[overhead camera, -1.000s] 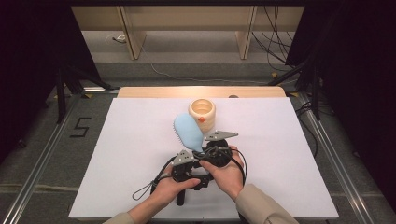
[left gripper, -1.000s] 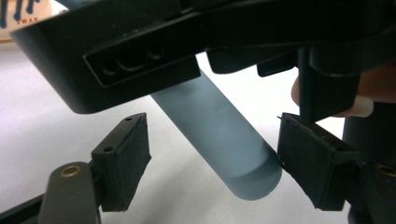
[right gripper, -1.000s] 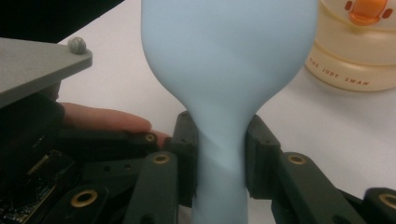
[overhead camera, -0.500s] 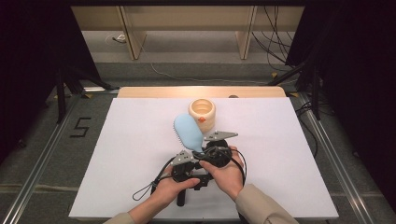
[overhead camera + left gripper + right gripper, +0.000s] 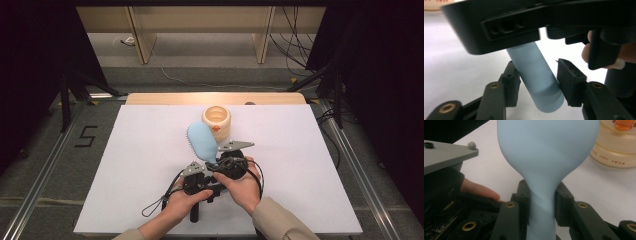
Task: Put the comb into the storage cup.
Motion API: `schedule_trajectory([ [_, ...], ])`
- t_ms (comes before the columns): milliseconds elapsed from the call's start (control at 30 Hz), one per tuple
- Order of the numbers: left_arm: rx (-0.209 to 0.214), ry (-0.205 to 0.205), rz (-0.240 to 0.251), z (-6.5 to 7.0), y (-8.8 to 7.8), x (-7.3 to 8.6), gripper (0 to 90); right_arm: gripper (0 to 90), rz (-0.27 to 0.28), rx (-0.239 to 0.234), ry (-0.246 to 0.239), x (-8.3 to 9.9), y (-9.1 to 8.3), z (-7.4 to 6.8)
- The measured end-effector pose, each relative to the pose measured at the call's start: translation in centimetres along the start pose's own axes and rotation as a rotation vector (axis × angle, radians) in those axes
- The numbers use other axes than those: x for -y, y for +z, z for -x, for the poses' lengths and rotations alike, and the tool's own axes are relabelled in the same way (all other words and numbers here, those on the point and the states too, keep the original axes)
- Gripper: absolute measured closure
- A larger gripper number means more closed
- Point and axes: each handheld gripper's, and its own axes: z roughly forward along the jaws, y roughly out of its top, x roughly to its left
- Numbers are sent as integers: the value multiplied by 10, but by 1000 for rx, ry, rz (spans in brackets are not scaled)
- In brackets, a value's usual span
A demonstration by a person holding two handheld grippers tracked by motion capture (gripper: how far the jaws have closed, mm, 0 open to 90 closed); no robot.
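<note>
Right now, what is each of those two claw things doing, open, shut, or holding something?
Left gripper: jaws have just been closing around the end of the blue brush handle, touching both sides.
Right gripper: shut on the blue brush at its neck.

table (image 5: 125, 175): white sheet | on it: cream pot (image 5: 216, 120)

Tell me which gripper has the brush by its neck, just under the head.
The right gripper: its fingers clamp the blue brush just below the head. The left gripper is at the handle's end.
</note>
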Motion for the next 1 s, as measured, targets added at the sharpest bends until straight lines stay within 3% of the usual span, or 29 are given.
schedule_trajectory([
  [300, 5, -91, 11, -8, -3, 0, 632, 701, 3, -3, -7, -1, -1, -1],
  [1000, 51, -113, 33, -12, -4, 0, 651, 679, 7, -3, -22, -3, -4, -1],
])
